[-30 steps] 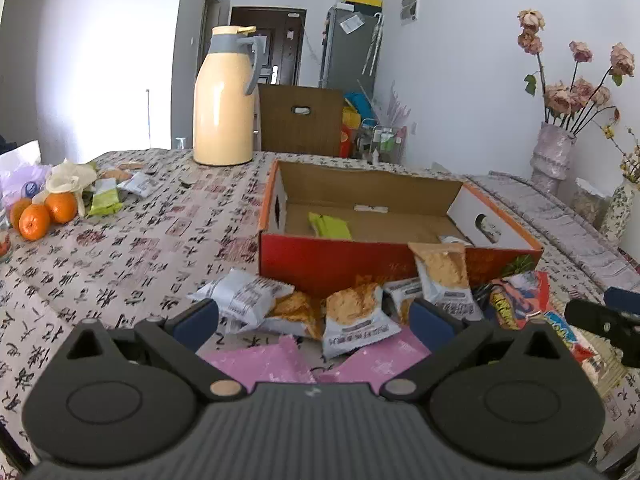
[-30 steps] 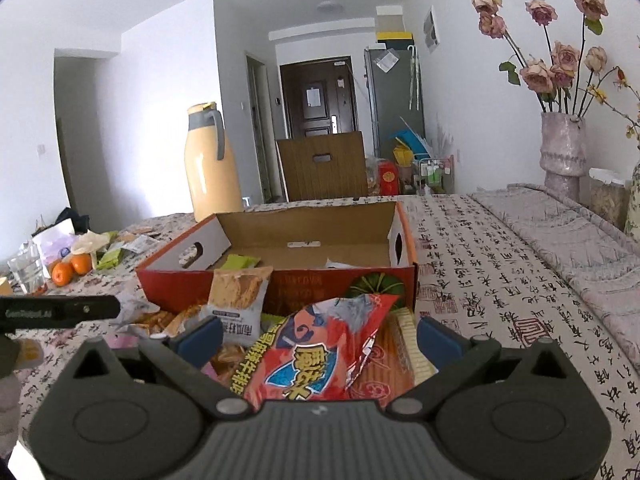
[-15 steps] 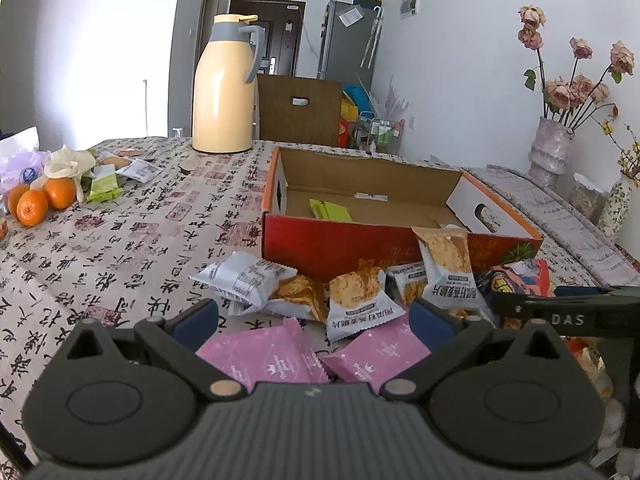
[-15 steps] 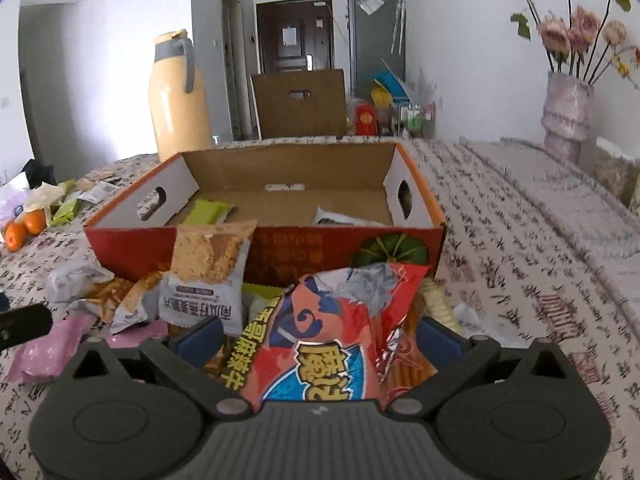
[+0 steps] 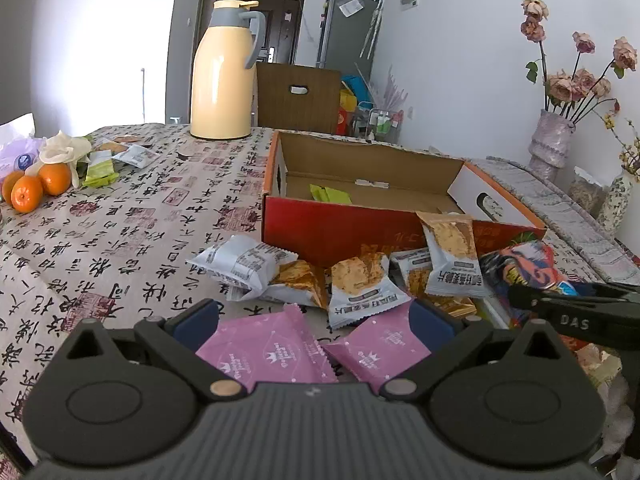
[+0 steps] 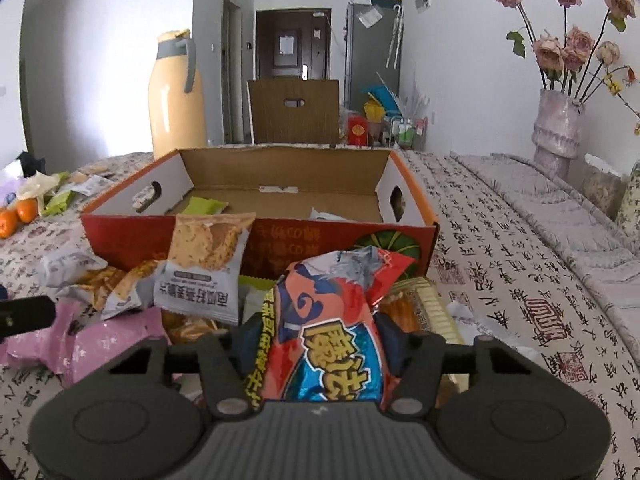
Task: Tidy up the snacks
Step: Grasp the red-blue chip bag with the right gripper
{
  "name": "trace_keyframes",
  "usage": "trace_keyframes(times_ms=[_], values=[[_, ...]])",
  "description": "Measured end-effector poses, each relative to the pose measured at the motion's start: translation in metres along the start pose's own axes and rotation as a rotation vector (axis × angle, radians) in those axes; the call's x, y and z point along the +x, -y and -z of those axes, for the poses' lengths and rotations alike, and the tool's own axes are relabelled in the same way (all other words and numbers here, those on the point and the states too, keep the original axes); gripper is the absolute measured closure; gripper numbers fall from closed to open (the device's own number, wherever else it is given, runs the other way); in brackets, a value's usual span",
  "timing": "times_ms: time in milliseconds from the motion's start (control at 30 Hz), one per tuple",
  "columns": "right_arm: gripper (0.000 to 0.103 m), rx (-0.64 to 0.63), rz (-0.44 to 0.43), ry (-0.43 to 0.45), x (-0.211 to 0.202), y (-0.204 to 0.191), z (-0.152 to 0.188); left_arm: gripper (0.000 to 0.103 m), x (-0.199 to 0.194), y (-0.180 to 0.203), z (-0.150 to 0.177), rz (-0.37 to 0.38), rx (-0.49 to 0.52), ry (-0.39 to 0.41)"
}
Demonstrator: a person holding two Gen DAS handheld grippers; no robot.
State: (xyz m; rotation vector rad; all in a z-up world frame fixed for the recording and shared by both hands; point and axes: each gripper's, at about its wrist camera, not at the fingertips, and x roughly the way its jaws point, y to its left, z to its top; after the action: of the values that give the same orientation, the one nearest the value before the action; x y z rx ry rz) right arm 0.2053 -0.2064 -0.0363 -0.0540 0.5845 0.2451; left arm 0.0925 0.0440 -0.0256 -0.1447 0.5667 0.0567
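Right wrist view: right gripper (image 6: 318,342) clamped on the red and blue chip bag (image 6: 332,320), fingers squeezing both sides, just near of the open cardboard box (image 6: 260,236). Cracker packet (image 6: 206,268) leaning on the box's near wall, left of the bag. Left wrist view: left gripper (image 5: 314,322) spread wide over two pink packets (image 5: 272,350) on the patterned tablecloth (image 5: 120,220), not pinching anything. Green packet (image 5: 330,194) already inside the box. Yellow thermos (image 5: 222,72) far left, oranges (image 5: 34,186) at the left edge.
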Motion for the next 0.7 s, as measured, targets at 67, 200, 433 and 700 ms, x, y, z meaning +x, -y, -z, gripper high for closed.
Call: trace_keyframes(times_ms=[67, 200, 433, 700], values=[[0.047, 0.004, -0.002, 0.025, -0.006, 0.001, 0.0, 0.0, 0.0, -0.001, -0.001, -0.004, 0.001, -0.003], [0.047, 0.028, -0.015, 0.081, -0.02, 0.006, 0.001, 0.0, 0.003, -0.007, -0.005, -0.026, 0.025, -0.023], [0.047, 0.06, -0.024, 0.136, -0.038, 0.019, 0.006, 0.0, 0.015, -0.022, -0.007, -0.096, 0.061, -0.097], [0.047, 0.085, -0.022, 0.133, -0.039, 0.028, 0.014, 0.0, 0.039, -0.023, -0.012, -0.156, -0.006, -0.23]])
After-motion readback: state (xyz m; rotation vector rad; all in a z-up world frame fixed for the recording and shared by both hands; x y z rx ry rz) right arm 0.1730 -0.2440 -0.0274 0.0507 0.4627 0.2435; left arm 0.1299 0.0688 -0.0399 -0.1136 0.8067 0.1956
